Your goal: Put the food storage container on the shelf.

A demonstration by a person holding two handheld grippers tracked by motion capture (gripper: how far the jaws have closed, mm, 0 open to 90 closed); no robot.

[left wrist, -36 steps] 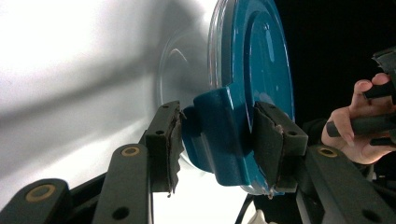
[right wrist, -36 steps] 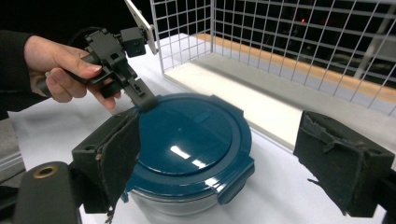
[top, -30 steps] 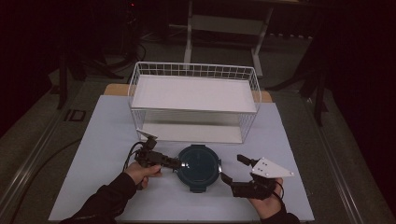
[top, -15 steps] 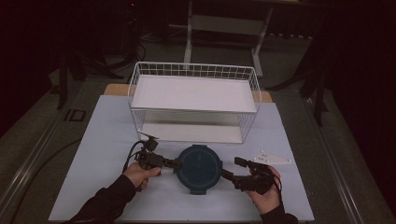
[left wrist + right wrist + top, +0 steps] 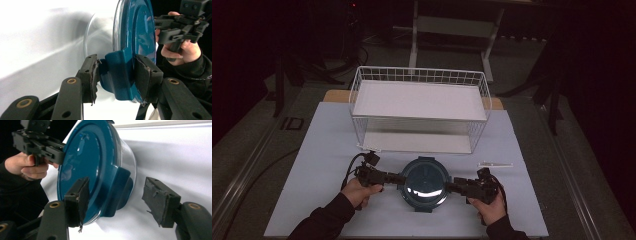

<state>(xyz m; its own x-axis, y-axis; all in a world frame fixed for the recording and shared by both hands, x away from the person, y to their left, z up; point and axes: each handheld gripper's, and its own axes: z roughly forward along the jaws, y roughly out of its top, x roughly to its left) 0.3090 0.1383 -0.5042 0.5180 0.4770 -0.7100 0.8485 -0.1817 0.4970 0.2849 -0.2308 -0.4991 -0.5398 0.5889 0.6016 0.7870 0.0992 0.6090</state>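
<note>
Bowl (image 5: 426, 182), clear-walled with a teal lid, sits near the front edge of the tabletop (image 5: 327, 135), in front of the wire basket (image 5: 419, 107). It looks rigid and smooth, so likely slippery on the round wall and on the glossy lid; if the wall is glass it would be weighty and would not forgive a drop. The teal latch tabs (image 5: 117, 75) at the rim look like the best holds: blocky and thick enough for pads to bite. The left gripper (image 5: 394, 177) is clamped on one such tab, pads pressed on both faces. The right gripper (image 5: 453, 186) has just been closing, its jaws astride the opposite tab (image 5: 120, 192) with the pads not yet on it. A level lift from both sides seems safest.
</note>
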